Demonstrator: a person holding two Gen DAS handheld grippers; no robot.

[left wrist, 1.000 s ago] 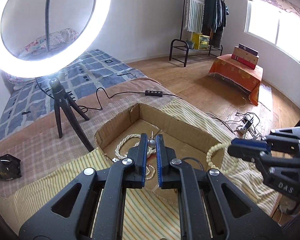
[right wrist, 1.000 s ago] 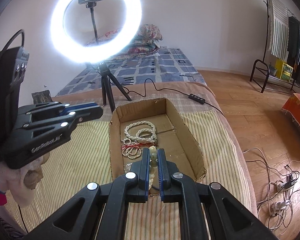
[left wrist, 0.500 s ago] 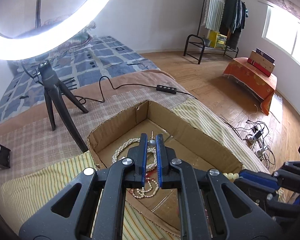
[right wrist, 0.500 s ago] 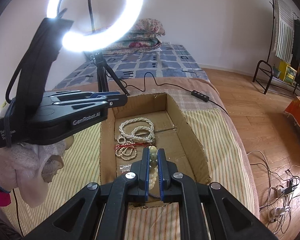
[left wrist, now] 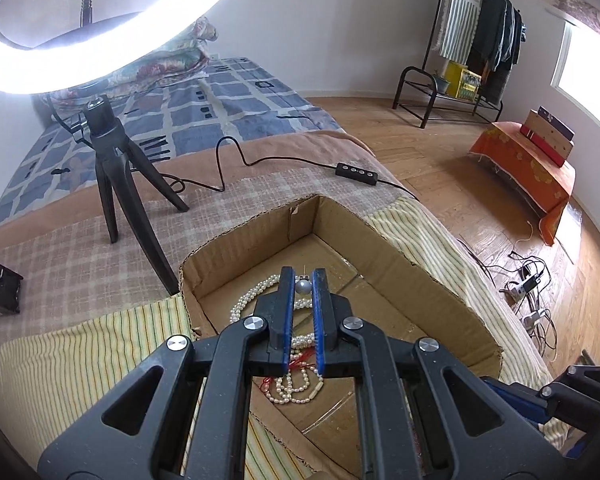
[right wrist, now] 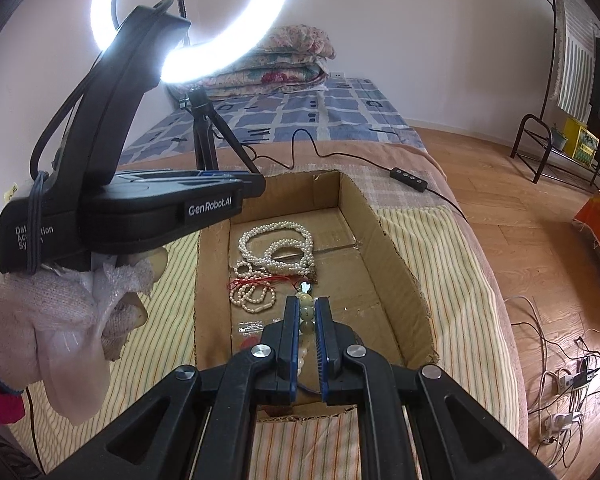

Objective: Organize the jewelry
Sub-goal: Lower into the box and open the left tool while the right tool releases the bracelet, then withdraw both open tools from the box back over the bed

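Across the centre of both wrist views, an open cardboard box sits on a striped cloth covering a bed, with strands of white pearl necklaces heaped on its floor beside a red cord. At upper left of the right wrist view, a glowing ring light on a black tripod stands behind the box. Below it, at left of the frame, the left gripper reaches level over the box's near-left wall; its side reads "GenRobot.AI" in white, and its body carries partly hidden lettering beginning "Data". A hand in a pale knit glove grips its handle from underneath. In the left wrist view that gripper angles down over the pearls, its blue-padded jaws pinched on a small grey pearl pendant. At lower centre of the right wrist view, the right gripper also tilts down into the box, jaws closed on a pale green bead bracelet that hangs between the pads above the box floor. A black inline switch lies on the bed beyond the box.
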